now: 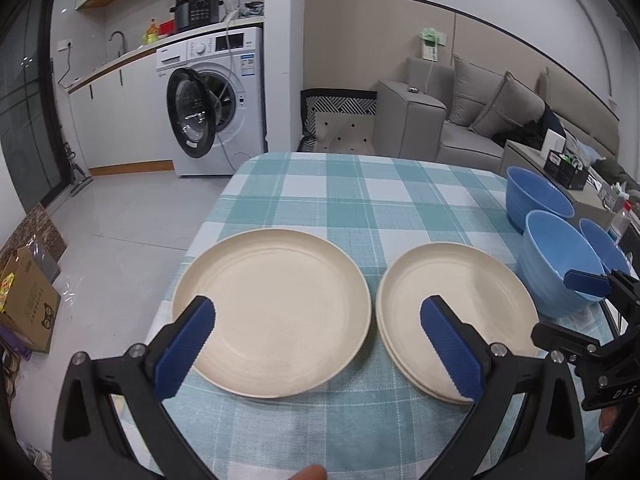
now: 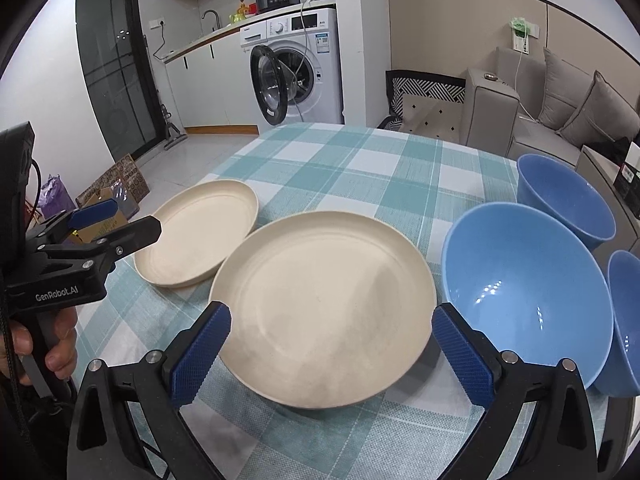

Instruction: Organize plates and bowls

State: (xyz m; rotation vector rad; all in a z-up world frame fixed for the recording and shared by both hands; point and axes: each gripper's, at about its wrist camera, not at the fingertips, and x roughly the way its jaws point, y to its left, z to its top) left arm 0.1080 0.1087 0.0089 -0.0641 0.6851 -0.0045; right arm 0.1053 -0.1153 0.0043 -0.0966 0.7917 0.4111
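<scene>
Two round cream plates lie side by side on the teal checked tablecloth (image 1: 360,200): a single plate (image 1: 272,314) and a stack of two (image 1: 456,320). Three blue bowls (image 2: 528,300) stand apart at the right, unstacked. Left gripper (image 1: 318,350) and right gripper (image 2: 332,354) hover wide, empty. Most sorting seems left.

Beyond the stacked plates (image 2: 324,308), the checked tablecloth (image 2: 352,168) lies bare to the far edge, open for a pass. Left of them, almost touching, sits a single plate (image 2: 200,236). Right of them three blue bowls (image 2: 524,292) crowd together, closing that side. Both grippers hang wide-jawed above the near edge.
</scene>
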